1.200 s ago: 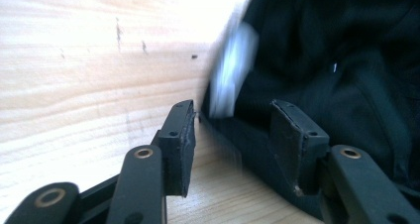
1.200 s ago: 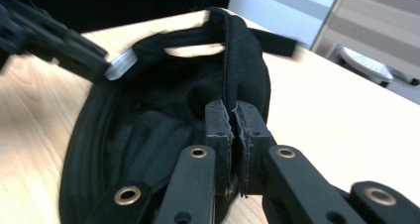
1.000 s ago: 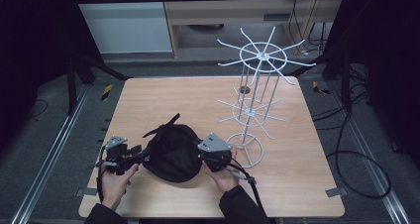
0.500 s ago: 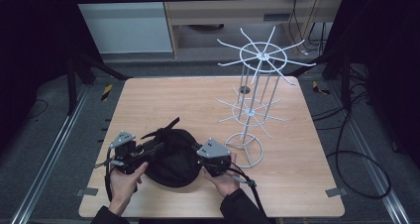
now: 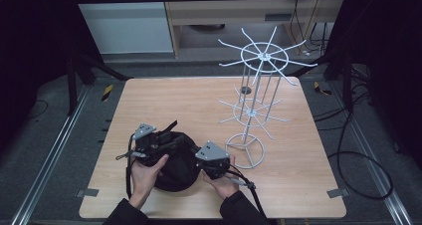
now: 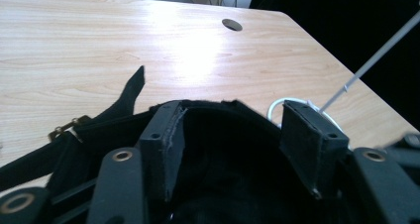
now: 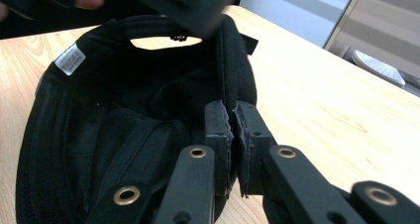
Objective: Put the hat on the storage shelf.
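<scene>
tongs [image 5: 171,144]: black, brass rivets | top plates: grey, three-cornered | sleeves: dark | cables: black

The black cap [image 7: 124,110] is matt woven cloth with a stitched band. The table [image 6: 148,50] is pale grained wood with a soft sheen. The rack [image 5: 259,105] is white-coated metal wire.

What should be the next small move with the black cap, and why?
Probably close the left gripper on the cap's rim. Its jaws have just been opening and now stand apart, with black cloth between them but not pressed. The right gripper is shut on the opposite rim, so a second grip would let both hands lift the cap toward the wire rack.
</scene>
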Motion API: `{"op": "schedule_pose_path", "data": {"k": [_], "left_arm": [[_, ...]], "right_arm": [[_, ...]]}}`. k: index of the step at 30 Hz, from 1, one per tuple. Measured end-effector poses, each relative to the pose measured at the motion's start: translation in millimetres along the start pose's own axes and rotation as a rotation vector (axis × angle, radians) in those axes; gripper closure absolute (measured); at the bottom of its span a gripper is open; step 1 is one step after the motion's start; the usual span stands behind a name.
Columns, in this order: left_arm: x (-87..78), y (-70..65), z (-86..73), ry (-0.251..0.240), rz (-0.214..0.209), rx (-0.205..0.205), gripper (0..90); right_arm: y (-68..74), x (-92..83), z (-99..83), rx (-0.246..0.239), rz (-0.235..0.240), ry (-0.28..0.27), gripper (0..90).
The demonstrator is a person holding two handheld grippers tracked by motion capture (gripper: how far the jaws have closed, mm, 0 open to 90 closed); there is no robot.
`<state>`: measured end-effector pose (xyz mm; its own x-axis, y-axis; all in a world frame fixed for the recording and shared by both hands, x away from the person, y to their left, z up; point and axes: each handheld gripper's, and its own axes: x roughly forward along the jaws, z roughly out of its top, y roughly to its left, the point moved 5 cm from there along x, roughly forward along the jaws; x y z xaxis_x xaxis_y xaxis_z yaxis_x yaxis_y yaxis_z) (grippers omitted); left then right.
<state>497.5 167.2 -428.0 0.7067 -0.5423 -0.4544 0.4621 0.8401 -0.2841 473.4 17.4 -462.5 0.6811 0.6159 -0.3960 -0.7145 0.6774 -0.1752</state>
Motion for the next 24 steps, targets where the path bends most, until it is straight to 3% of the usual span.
{"op": "schedule_pose_path", "data": {"k": [4, 9, 13, 17, 21, 24], "left_arm": [[6.1, -2.4, 0.6, 0.004, 0.025, -0.011, 37.7], [8.3, -4.3, -4.0, 0.005, 0.074, 0.006, 34.5], [7.3, -4.0, -6.3, 0.010, 0.078, -0.006, 32.2], [10.2, -2.7, -8.5, 0.030, 0.063, -0.045, 31.0], [12.4, -0.1, -9.6, 0.026, 0.070, -0.050, 38.6], [9.3, 1.0, -8.5, 0.024, 0.049, -0.063, 52.5]], "right_arm": [[1.2, 0.4, -1.2, -0.001, 0.008, 0.001, 85.4], [3.5, 1.0, -0.8, -0.014, 0.005, -0.011, 85.5], [4.4, 1.5, -0.4, -0.009, -0.004, -0.015, 85.4], [6.8, 2.2, -0.2, -0.008, 0.012, -0.026, 85.5], [13.8, 3.8, 1.7, -0.026, 0.038, -0.032, 85.4], [14.7, 6.4, 0.2, -0.010, 0.066, -0.021, 84.6]]}}
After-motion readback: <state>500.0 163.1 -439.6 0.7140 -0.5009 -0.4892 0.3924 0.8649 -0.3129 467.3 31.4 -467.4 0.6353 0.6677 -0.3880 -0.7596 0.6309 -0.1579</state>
